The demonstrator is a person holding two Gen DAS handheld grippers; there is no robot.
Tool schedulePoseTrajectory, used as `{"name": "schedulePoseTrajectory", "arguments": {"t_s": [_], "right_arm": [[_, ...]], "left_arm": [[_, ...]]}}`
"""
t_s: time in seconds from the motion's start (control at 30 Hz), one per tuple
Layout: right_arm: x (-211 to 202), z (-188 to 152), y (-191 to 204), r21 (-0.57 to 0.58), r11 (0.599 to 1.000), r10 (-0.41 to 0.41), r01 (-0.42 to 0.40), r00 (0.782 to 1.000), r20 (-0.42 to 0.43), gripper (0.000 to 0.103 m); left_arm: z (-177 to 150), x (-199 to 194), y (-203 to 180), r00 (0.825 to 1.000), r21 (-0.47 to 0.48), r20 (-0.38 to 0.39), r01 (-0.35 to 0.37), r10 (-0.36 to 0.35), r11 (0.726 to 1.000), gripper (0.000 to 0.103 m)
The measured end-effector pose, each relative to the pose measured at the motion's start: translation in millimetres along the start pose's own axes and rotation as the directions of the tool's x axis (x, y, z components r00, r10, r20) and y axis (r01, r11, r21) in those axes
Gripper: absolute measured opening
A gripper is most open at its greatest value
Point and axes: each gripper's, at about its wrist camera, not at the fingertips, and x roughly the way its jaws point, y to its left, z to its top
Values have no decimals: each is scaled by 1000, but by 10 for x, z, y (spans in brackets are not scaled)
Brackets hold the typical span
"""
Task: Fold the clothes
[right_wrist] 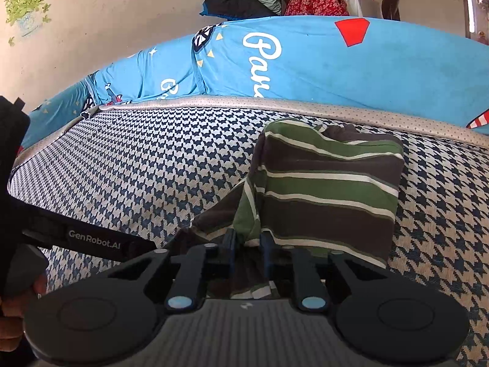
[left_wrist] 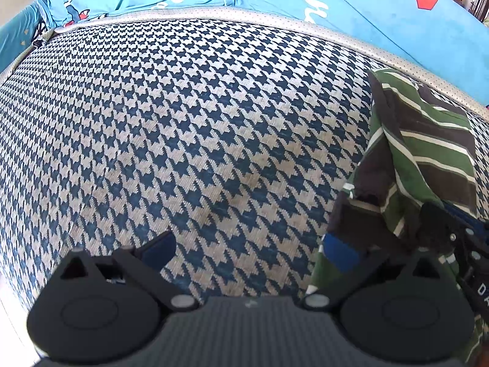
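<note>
Right gripper [right_wrist: 247, 240]: jaws drawn close together, clenched on a gathered fold of the striped shirt [right_wrist: 330, 189]. The cloth bunches between the two blue pads and trails back under the gripper body. Left gripper [left_wrist: 250, 250]: jaws spread wide and released, nothing between them; its right finger [left_wrist: 340, 252] lies just beside the shirt's near edge, and whether it touches the cloth cannot be told.

The shirt, in green, dark brown and white stripes, lies on the houndstooth mat [right_wrist: 146, 165], toward the right side in both views. It is already doubled into a roughly rectangular bundle. A loose flap sticks out at its near left corner, and this is the part the right gripper holds. Behind the mat runs a pale perforated border [right_wrist: 275, 104], then a blue printed sheet [right_wrist: 336, 61] and a cream wall [right_wrist: 122, 6] with a plant decal. A person's hand [right_wrist: 12, 309] shows at the lower left edge of the right wrist view, holding the left gripper's handle.

Step in hand, as judged: a late fold, with the stray corner being taken up for tucking or turning over the bundle.

Next move, as judged: lift the pinched flap clear of the mat and carry it across the bundle. The left gripper, free and near, could pin the fold edge so the layers do not slide. A shallow pinch may slip, and a hard pull may undo the folds beneath.
</note>
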Motion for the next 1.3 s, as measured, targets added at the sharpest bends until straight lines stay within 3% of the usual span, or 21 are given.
{"name": "schedulePoseTrajectory", "arguments": {"t_s": [0.2,0.53,0.6,0.67,0.77,0.97,1.3], "right_arm": [[-3,37,208,-56,998,18,-15,999,45,13],[296,-113,551,-164,986,-12,16,1000,24,13],[371,-166,580,-166,986,-12,14,1000,16,16],[368,-185,627,-188,982,3,1,1000,17,30],[308,-182,685,-222,975,19,-15,1000,16,37],[24,-170,560,-134,991,25,-24,1000,7,39],[-551,-459,531,-35,998,-51,51,999,2,48]], "left_arm": [[31,-89,101,999,-23,32,-13,14,1000,103],[49,-149,188,998,-46,53,-42,45,998,103],[39,-159,179,998,-44,52,-41,43,998,103],[36,-178,168,998,-42,54,-40,42,998,103],[32,-194,159,997,-38,60,-38,40,999,103],[25,-168,137,998,-6,59,-31,31,1000,103],[-195,-210,-55,997,113,73,-13,4,994,103]]}}
